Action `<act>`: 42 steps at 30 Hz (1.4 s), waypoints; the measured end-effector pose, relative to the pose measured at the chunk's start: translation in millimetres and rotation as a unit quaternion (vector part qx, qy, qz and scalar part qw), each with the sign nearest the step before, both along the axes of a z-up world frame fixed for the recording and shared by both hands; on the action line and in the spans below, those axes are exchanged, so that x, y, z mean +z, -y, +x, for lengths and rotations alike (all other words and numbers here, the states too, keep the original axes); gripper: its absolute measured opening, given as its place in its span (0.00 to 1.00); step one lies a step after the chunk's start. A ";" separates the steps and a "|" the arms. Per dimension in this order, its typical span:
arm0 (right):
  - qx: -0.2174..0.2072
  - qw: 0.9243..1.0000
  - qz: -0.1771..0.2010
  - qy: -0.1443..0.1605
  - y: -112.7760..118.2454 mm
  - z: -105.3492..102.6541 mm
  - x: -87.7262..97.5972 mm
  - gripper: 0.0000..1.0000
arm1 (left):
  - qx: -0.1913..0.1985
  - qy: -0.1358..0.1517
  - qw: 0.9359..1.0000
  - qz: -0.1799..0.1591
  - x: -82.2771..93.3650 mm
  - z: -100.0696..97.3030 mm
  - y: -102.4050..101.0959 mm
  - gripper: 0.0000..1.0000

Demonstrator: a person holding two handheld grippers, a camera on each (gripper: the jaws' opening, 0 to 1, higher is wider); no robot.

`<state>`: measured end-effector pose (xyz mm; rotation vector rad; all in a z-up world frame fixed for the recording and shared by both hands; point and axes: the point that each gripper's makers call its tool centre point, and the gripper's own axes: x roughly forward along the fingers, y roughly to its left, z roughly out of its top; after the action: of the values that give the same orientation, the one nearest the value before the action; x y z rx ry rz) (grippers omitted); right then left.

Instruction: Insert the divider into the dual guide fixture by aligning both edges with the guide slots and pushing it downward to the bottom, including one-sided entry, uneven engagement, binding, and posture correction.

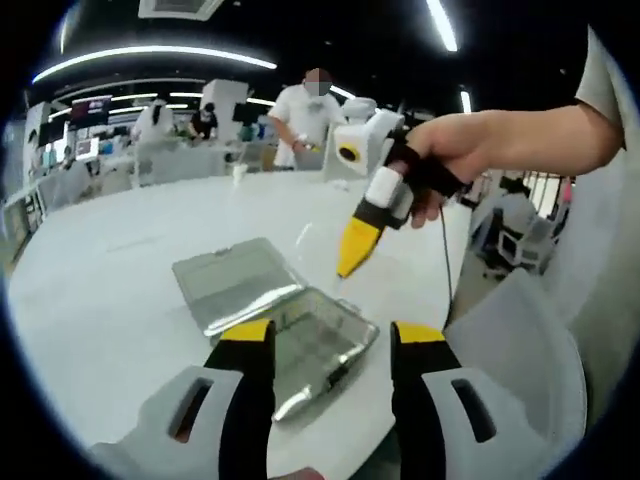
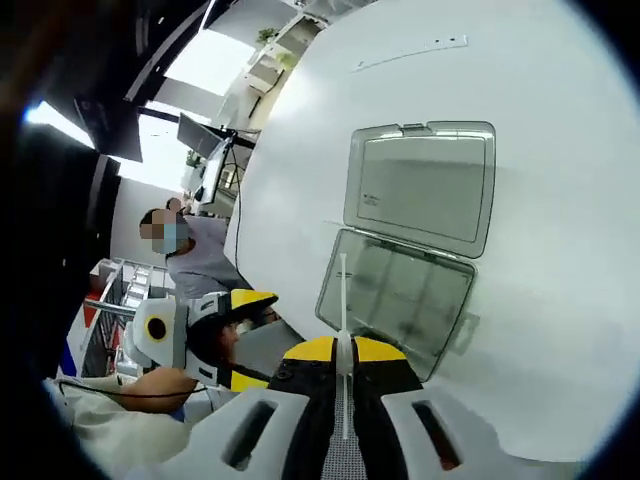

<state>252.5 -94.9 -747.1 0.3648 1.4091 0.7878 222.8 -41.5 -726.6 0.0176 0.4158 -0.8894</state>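
Observation:
A clear plastic case lies open on the white table [image 1: 110, 300], its compartmented base [image 1: 315, 345] nearest me and its lid [image 1: 235, 280] folded back. My left gripper [image 1: 332, 332] stands open just in front of the base, one jaw on either side of it. A hand holds my right gripper [image 1: 355, 250] above the base's far edge, tip pointing down. In the right gripper view the right gripper [image 2: 343, 350] is shut on a thin clear divider [image 2: 343, 295], seen edge-on, pointing at the base [image 2: 400, 300]. The lid [image 2: 425, 185] lies beyond. The left gripper [image 2: 245, 340] shows at lower left.
Bare table [image 2: 560, 300] surrounds the case. A person in white [image 1: 305, 115] stands past the table's far edge among desks and monitors. Grey chairs [image 1: 510, 225] stand to the right. Another person [image 2: 185, 250] sits beside the table in the right gripper view.

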 end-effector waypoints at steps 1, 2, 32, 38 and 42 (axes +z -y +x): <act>0.002 1.000 -0.005 0.001 0.8 0.1 -1.2 0.00 | 0.001 0.001 1.000 0.003 -0.5 -0.4 -0.3 0.44; 0.003 1.000 -0.009 0.006 1.5 0.8 -2.0 0.00 | 0.002 0.002 1.000 0.007 -1.4 -0.9 -0.7 0.44; -0.051 0.993 -0.107 -0.002 14.5 8.3 -26.7 0.00 | 0.041 0.027 0.997 0.059 -14.4 -1.9 -13.1 0.57; -0.050 0.991 -0.126 0.004 12.3 10.3 -28.0 0.00 | 0.049 0.032 0.996 0.065 -14.0 -0.7 -14.6 0.57; -0.057 0.990 -0.127 0.001 10.1 10.5 -27.1 0.00 | 0.051 0.033 0.996 0.065 -14.0 -1.0 -14.2 0.58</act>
<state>262.9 -105.0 -774.2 0.2440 1.4530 0.5081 221.9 -27.3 -740.6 0.1441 0.4092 -0.7571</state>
